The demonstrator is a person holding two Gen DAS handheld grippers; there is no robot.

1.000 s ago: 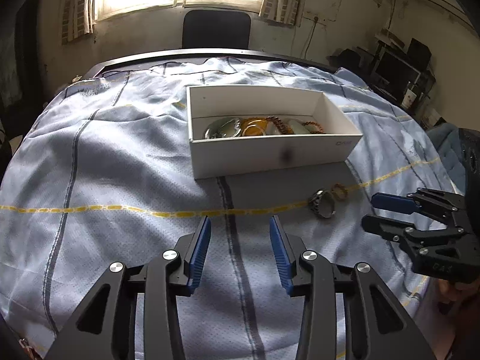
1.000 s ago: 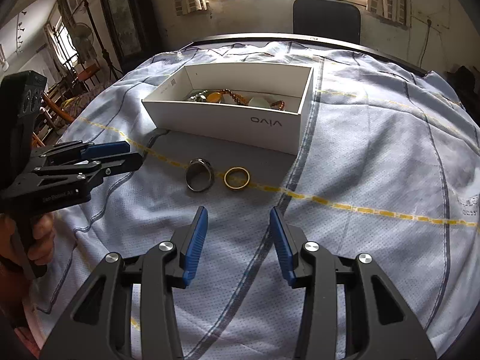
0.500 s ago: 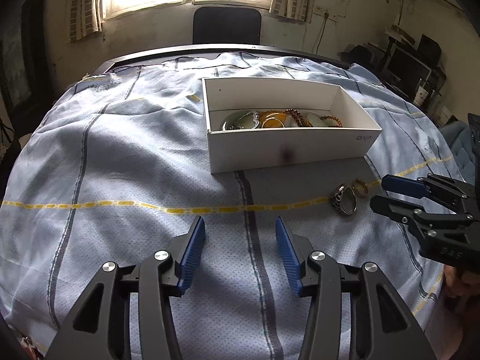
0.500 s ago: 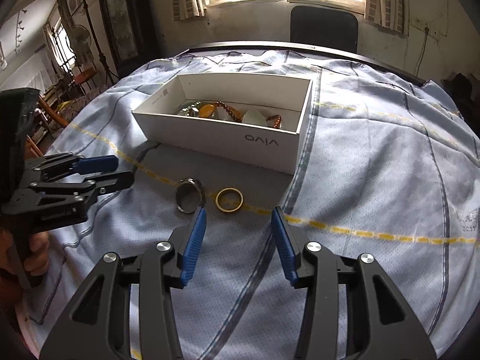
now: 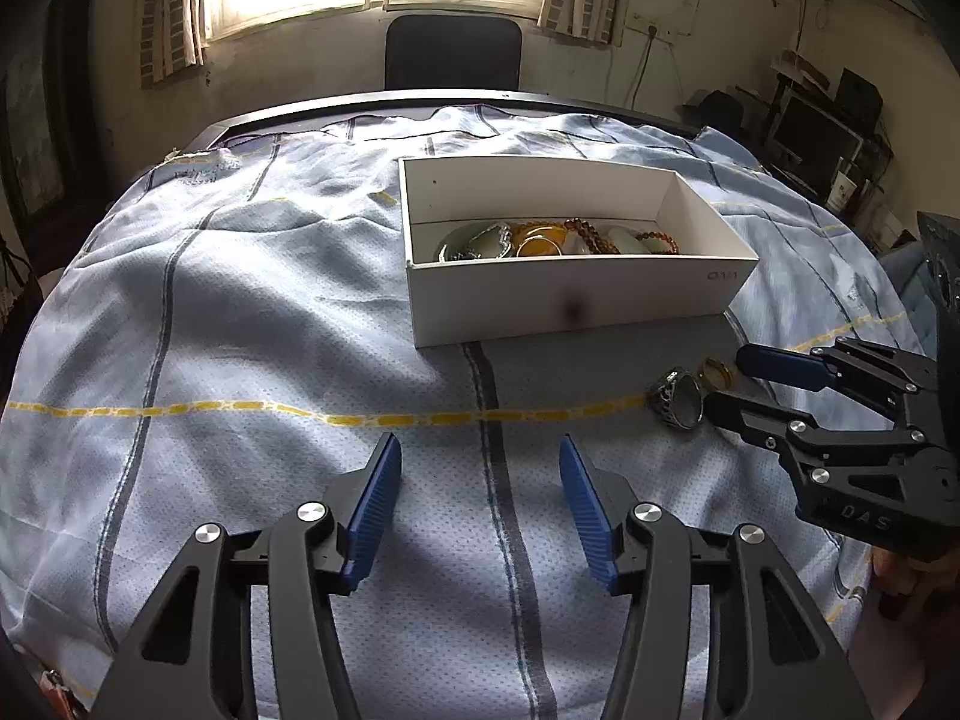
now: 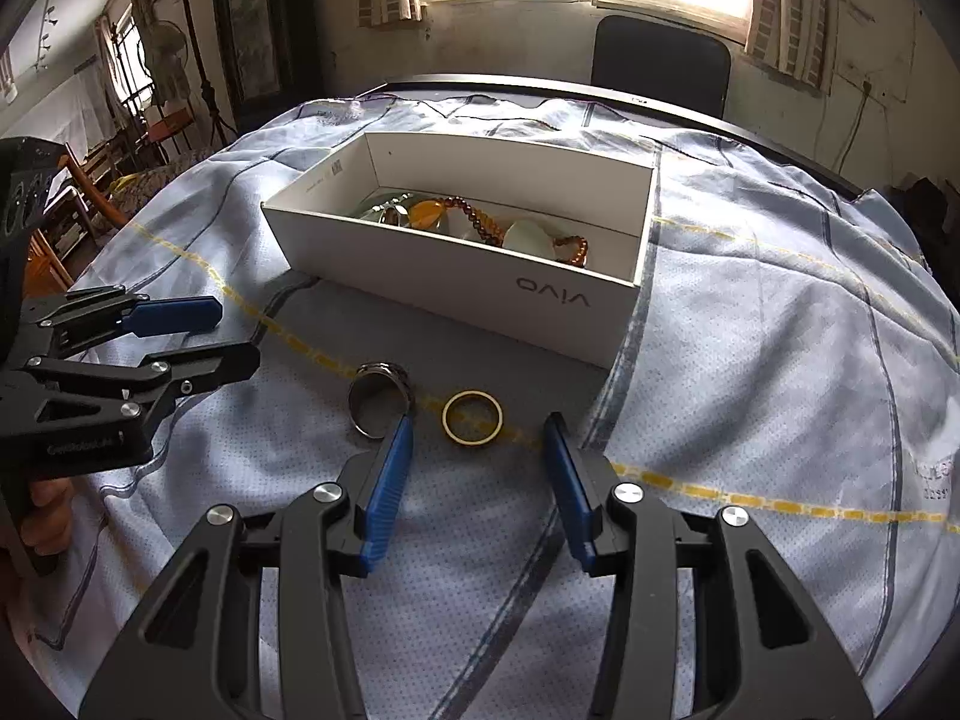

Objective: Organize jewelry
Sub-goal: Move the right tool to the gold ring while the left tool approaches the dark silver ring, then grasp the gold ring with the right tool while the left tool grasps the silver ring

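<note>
On the blue cloth in front of a white box [image 6: 480,285] lie a gold ring [image 6: 447,420] and a silver ring [image 6: 390,375]. My right gripper [image 6: 478,426] is open and low over the cloth, and the gold ring sits just ahead of its fingertips, between them. The silver ring is by the right gripper's left fingertip. My left gripper [image 5: 480,450] is open and empty, nearer the table's front, left of both rings. In the left wrist view the silver ring [image 5: 678,399] and gold ring [image 5: 717,371] lie at the right gripper [image 5: 727,380]. The white box [image 5: 576,300] holds bangles and bead bracelets [image 5: 540,240].
A blue checked cloth with a yellow stripe [image 5: 180,411] covers the round table. A dark chair [image 5: 453,54] stands behind the far edge. The left gripper [image 6: 237,331] hovers at the left of the right wrist view, a hand [image 6: 48,504] on its handle.
The right gripper has moved forward and down toward the gold ring, which now lies at its fingertips. The left gripper has shifted slightly. Both stay open.
</note>
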